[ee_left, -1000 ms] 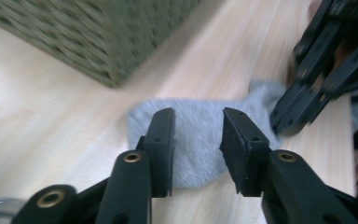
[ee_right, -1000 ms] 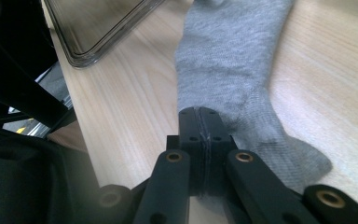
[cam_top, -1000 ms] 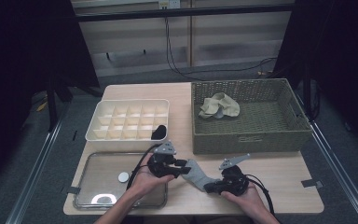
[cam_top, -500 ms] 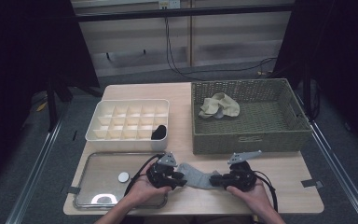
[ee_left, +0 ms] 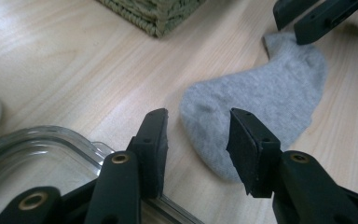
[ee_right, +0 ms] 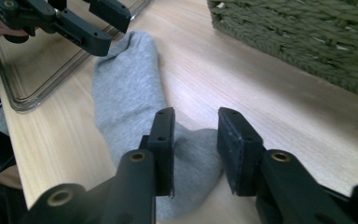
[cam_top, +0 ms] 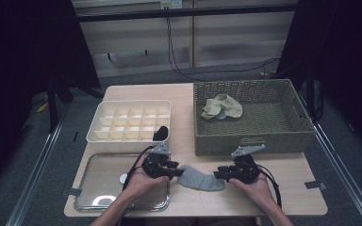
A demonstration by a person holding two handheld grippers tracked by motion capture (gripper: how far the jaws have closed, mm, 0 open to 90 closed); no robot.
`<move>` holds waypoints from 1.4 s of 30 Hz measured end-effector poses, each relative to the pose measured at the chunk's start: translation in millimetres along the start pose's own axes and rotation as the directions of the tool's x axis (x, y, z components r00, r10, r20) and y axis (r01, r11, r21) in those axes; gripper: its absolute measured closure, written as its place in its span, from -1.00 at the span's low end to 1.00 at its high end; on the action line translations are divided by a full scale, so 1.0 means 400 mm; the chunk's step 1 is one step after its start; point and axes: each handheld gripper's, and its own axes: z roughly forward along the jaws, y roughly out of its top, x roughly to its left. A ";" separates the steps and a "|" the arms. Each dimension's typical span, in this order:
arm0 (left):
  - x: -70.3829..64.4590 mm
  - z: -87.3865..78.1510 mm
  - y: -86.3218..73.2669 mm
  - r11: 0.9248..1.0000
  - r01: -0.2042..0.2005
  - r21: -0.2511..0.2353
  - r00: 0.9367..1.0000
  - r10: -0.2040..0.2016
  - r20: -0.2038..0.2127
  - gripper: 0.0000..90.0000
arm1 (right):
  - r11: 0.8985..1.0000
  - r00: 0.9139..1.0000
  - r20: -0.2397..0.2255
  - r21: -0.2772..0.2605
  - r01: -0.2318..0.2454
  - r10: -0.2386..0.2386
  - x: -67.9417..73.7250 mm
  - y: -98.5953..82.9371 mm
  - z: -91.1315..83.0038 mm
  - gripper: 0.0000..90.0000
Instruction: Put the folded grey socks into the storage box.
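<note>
Both grippers have dropped toward the table's near edge since the earlier frame, with the sock pulled flat between them.

High view: grey sock point(cam_top: 201, 179) lies on the table point(cam_top: 292, 197) in front of the basket point(cam_top: 252, 136), left gripper point(cam_top: 175, 169) at one end, right gripper point(cam_top: 218, 175) at the other.

Left gripper view: jaws spread, straddling the sock point(ee_left: 261, 100) end just beside the tray point(ee_left: 37, 154); nothing pinched.

Right gripper view: jaws apart over the sock point(ee_right: 130, 102), not clamped; basket point(ee_right: 307, 32) behind.
</note>
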 end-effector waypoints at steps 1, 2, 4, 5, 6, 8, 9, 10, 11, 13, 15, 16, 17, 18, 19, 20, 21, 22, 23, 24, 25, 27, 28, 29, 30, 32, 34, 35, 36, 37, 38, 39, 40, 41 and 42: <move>0.000 0.003 -0.001 1.000 -0.002 0.005 1.000 0.002 -0.001 0.33 | 1.000 1.000 -0.001 0.003 0.004 -0.004 -0.002 -0.002 0.000 0.50; -0.001 0.005 -0.002 1.000 -0.006 0.019 1.000 0.006 -0.005 0.37 | 1.000 1.000 0.002 0.006 0.002 -0.002 -0.002 -0.003 0.001 0.49; -0.001 0.012 -0.006 1.000 0.003 0.016 1.000 -0.003 0.011 0.47 | 1.000 1.000 0.000 0.013 0.011 -0.011 -0.002 -0.005 0.005 0.49; -0.003 0.013 -0.007 1.000 0.001 0.029 1.000 -0.001 0.013 0.54 | 1.000 1.000 0.005 0.021 0.015 -0.015 0.001 -0.006 0.008 0.50; -0.003 0.013 -0.007 1.000 0.001 0.029 1.000 -0.001 0.013 0.62 | 1.000 1.000 0.005 0.021 0.015 -0.015 0.001 -0.006 0.008 0.50; -0.006 0.014 -0.006 0.999 -0.006 0.036 1.000 0.005 0.028 0.72 | 0.999 1.000 0.006 0.034 0.028 -0.028 0.007 -0.009 0.015 0.54; -0.006 0.012 -0.007 1.000 -0.006 0.031 0.999 0.004 0.046 0.88 | 0.998 0.999 0.013 0.044 0.038 -0.039 0.008 -0.009 0.017 0.71; -0.008 0.010 -0.006 1.000 -0.007 0.030 0.999 0.005 0.044 0.90 | 0.998 0.999 0.015 0.045 0.037 -0.037 0.008 -0.009 0.017 0.78; -0.010 0.006 -0.004 0.999 -0.014 0.033 0.999 0.013 0.042 0.91 | 0.998 0.999 0.016 0.045 0.034 -0.035 0.007 -0.010 0.017 0.89; -0.016 -0.004 -0.002 1.000 -0.017 0.013 0.998 0.016 0.055 0.92 | 0.999 0.999 0.021 0.042 0.029 -0.030 0.006 -0.009 0.012 0.94; -0.023 -0.017 0.002 1.000 -0.021 -0.019 0.997 0.023 0.068 0.93 | 0.999 0.999 0.032 0.023 0.028 -0.029 0.008 -0.007 0.001 0.95; -0.028 -0.025 0.004 0.999 -0.026 -0.029 0.997 0.028 0.066 0.93 | 0.999 0.999 0.038 0.011 0.033 -0.034 0.008 -0.006 -0.006 0.95; -0.031 -0.031 0.005 0.999 -0.029 -0.042 0.997 0.032 0.069 0.93 | 0.999 0.998 0.049 -0.004 0.037 -0.037 0.011 -0.006 -0.014 0.95; -0.035 -0.036 0.006 0.998 -0.037 -0.049 0.997 0.040 0.065 0.93 | 0.999 0.998 0.052 -0.014 0.041 -0.040 0.014 -0.005 -0.023 0.95; -0.042 -0.042 0.006 0.998 -0.042 -0.057 0.997 0.046 0.069 0.93 | 0.998 0.997 0.056 -0.031 0.048 -0.046 0.017 -0.006 -0.032 0.95; -0.046 -0.044 0.006 0.997 -0.042 -0.060 0.996 0.046 0.072 0.93 | 0.997 0.996 0.066 -0.043 0.061 -0.058 0.022 -0.007 -0.043 0.95; -0.052 -0.046 0.004 0.997 -0.045 -0.064 0.996 0.050 0.074 0.93 | 0.997 0.996 0.066 -0.045 0.070 -0.067 0.026 -0.009 -0.049 0.95; -0.055 -0.046 0.003 0.997 -0.048 -0.064 0.995 0.054 0.085 0.93 | 0.996 0.995 0.070 -0.054 0.077 -0.074 0.031 -0.013 -0.058 0.95; -0.055 -0.046 0.003 0.997 -0.048 -0.064 0.995 0.054 0.085 0.93 | 0.996 0.995 0.070 -0.054 0.077 -0.074 0.031 -0.013 -0.058 0.95; -0.063 -0.043 0.000 0.998 -0.054 -0.044 0.994 0.058 0.093 0.93 | 0.996 0.995 0.070 -0.058 0.075 -0.070 0.034 -0.017 -0.063 0.95; -0.068 -0.038 -0.002 0.998 -0.054 -0.025 0.994 0.056 0.093 0.93 | 0.995 0.995 0.063 -0.058 0.075 -0.071 0.035 -0.024 -0.069 0.94; -0.079 -0.018 -0.010 0.999 -0.054 0.007 0.995 0.053 0.085 0.92 | 0.997 0.996 0.059 -0.028 0.066 -0.064 0.031 -0.039 -0.065 0.90; -0.079 -0.010 -0.012 0.998 -0.062 0.019 0.992 0.060 0.107 0.92 | 0.998 0.997 0.058 -0.021 0.058 -0.057 0.029 -0.042 -0.062 0.87; -0.081 -0.008 -0.012 0.997 -0.063 0.047 0.992 0.057 0.112 0.92 | 0.999 0.997 0.054 -0.008 0.049 -0.048 0.026 -0.045 -0.058 0.84; -0.083 -0.004 -0.014 0.997 -0.059 0.040 0.992 0.054 0.115 0.92 | 0.999 0.997 0.058 0.003 0.052 -0.052 0.025 -0.046 -0.056 0.81; -0.086 -0.005 -0.016 0.996 -0.066 0.064 0.991 0.058 0.122 0.91 | 0.999 0.998 0.052 0.006 0.037 -0.038 0.023 -0.046 -0.056 0.73; -0.086 -0.006 -0.020 0.997 -0.056 0.061 0.993 0.049 0.108 0.85 | 1.000 0.998 0.051 0.001 0.029 -0.029 0.021 -0.048 -0.058 0.73; -0.085 -0.006 -0.021 0.997 -0.052 0.061 0.993 0.046 0.105 0.78 | 1.000 0.998 0.048 0.001 0.029 -0.029 0.021 -0.048 -0.058 0.73; -0.083 -0.007 -0.021 0.998 -0.046 0.053 0.994 0.040 0.099 0.72 | 1.000 0.998 0.050 -0.003 0.025 -0.025 0.022 -0.048 -0.059 0.73; -0.080 -0.009 -0.020 0.998 -0.042 0.045 0.994 0.037 0.100 0.67 | 0.999 0.998 0.051 -0.010 0.032 -0.031 0.024 -0.046 -0.059 0.75; -0.081 -0.014 -0.017 0.999 -0.043 0.033 0.996 0.040 0.085 0.61 | 0.999 0.998 0.045 -0.016 0.036 -0.035 0.026 -0.045 -0.059 0.77; -0.081 -0.015 -0.016 0.999 -0.046 0.018 0.996 0.044 0.079 0.57 | 0.999 0.999 0.038 -0.023 0.033 -0.032 0.029 -0.042 -0.058 0.82; -0.083 -0.017 -0.013 0.999 -0.050 0.007 0.996 0.049 0.080 0.56 | 0.999 0.999 0.030 -0.026 0.036 -0.035 0.030 -0.042 -0.058 0.84; -0.085 -0.021 -0.010 0.998 -0.061 0.000 0.996 0.061 0.071 0.56 | 0.999 0.999 0.025 -0.029 0.036 -0.036 0.032 -0.040 -0.056 0.87; -0.089 -0.022 -0.007 0.997 -0.072 -0.018 0.995 0.073 0.065 0.56 | 0.999 0.999 0.025 -0.024 0.034 -0.033 0.034 -0.039 -0.054 0.90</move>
